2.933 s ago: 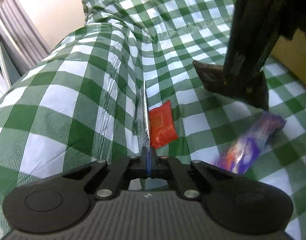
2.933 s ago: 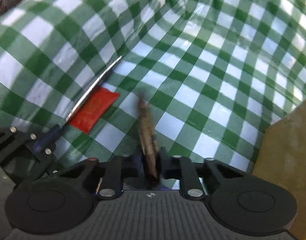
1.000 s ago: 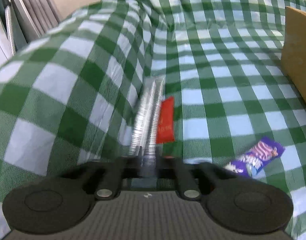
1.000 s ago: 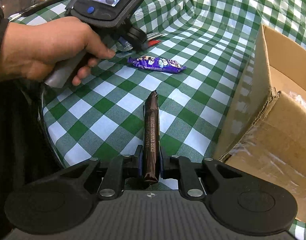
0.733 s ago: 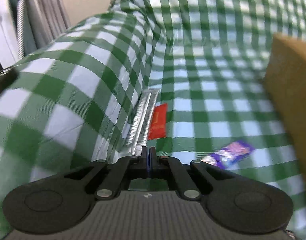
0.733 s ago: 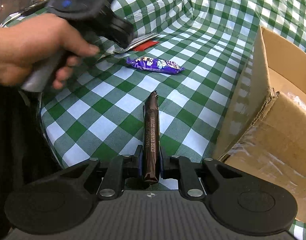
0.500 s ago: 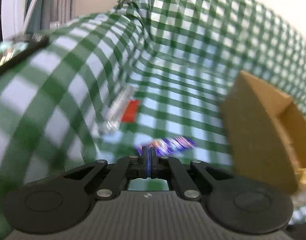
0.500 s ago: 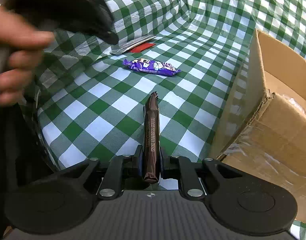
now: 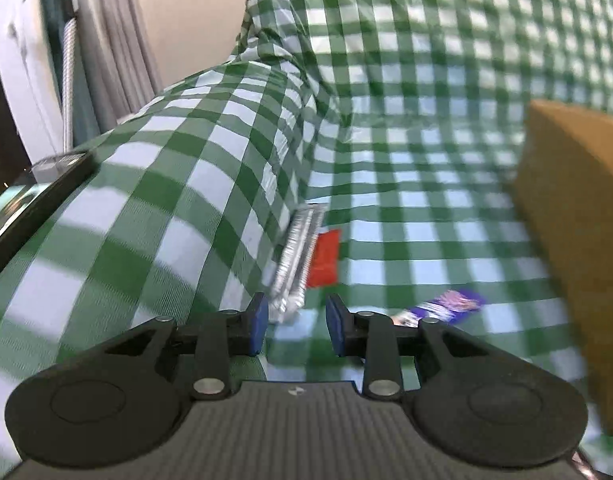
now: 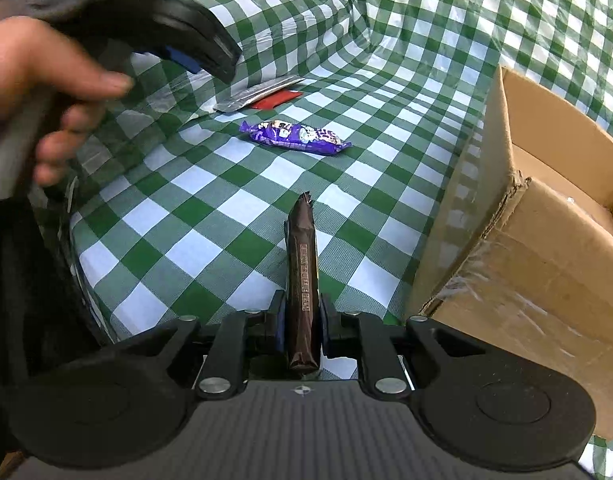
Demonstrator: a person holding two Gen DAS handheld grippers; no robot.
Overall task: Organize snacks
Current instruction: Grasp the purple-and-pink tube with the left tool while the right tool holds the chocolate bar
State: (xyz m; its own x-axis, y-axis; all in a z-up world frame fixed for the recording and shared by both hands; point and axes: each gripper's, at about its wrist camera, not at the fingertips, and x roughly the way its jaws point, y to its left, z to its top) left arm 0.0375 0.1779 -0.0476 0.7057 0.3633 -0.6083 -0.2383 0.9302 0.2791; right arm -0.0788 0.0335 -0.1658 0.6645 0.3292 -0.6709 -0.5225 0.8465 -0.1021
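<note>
Brown bar (image 10: 302, 280) clamped upright, purple packet (image 10: 296, 136), silver pouch (image 10: 258, 93), red sachet (image 10: 276, 100) lying flat

Green-checked cloth surface (image 10: 234, 200) carries purple snack (image 10: 296, 136), silver packet (image 10: 258, 90), red packet (image 10: 276, 98), cardboard box (image 10: 518, 240).

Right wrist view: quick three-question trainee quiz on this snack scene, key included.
1. What do the right gripper fingers hold?
2. True or false: the purple snack packet lies inside the brown cardboard box.
3. Which touches the silver foil packet: A) flat red sachet, B) the box?

Key: 1. The dark brown wrapped bar. 2. False, it lies on the green checked cloth. 3. A.
</note>
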